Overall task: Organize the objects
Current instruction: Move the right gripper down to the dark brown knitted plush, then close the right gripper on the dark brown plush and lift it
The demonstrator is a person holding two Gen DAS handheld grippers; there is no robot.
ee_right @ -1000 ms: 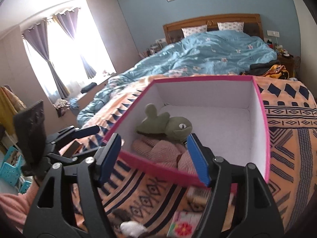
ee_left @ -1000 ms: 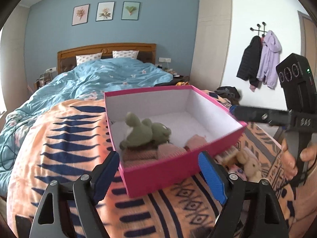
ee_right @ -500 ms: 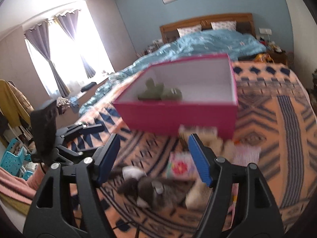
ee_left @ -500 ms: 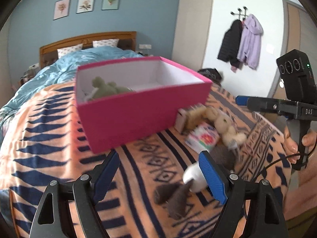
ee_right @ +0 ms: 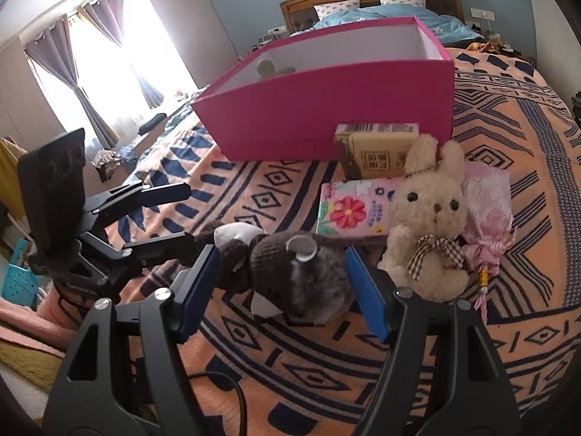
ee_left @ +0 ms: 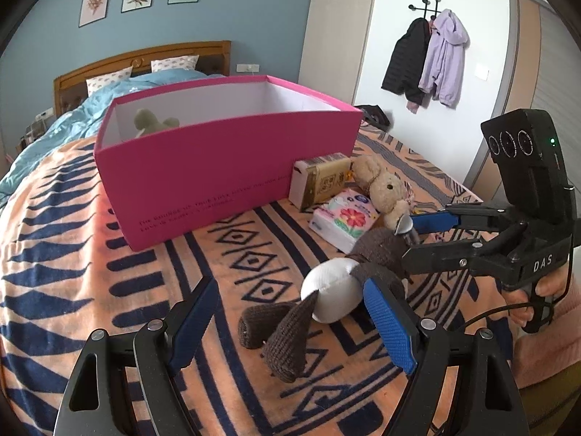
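A pink box (ee_left: 225, 160) stands on the orange patterned blanket (ee_left: 72, 254), with a green plush (ee_left: 152, 121) inside. A brown and white knitted plush (ee_left: 326, 287) lies in front of it; it also shows in the right wrist view (ee_right: 290, 272). My left gripper (ee_left: 290, 319) is open just before the plush's legs. My right gripper (ee_right: 283, 283) is open, its fingers either side of the plush's head. A beige bunny (ee_right: 428, 214), a flowered tissue pack (ee_right: 352, 210) and a gold carton (ee_right: 377, 152) lie beside the box (ee_right: 326, 101).
A pink tasselled pouch (ee_right: 486, 210) lies behind the bunny. The blue duvet (ee_left: 72, 123) and headboard are beyond the box. Coats (ee_left: 425, 61) hang on the right wall. The window with curtains (ee_right: 90, 83) is on the left.
Both grippers have drawn back from the box and dropped low toward the knitted plush. The right gripper now straddles its head.
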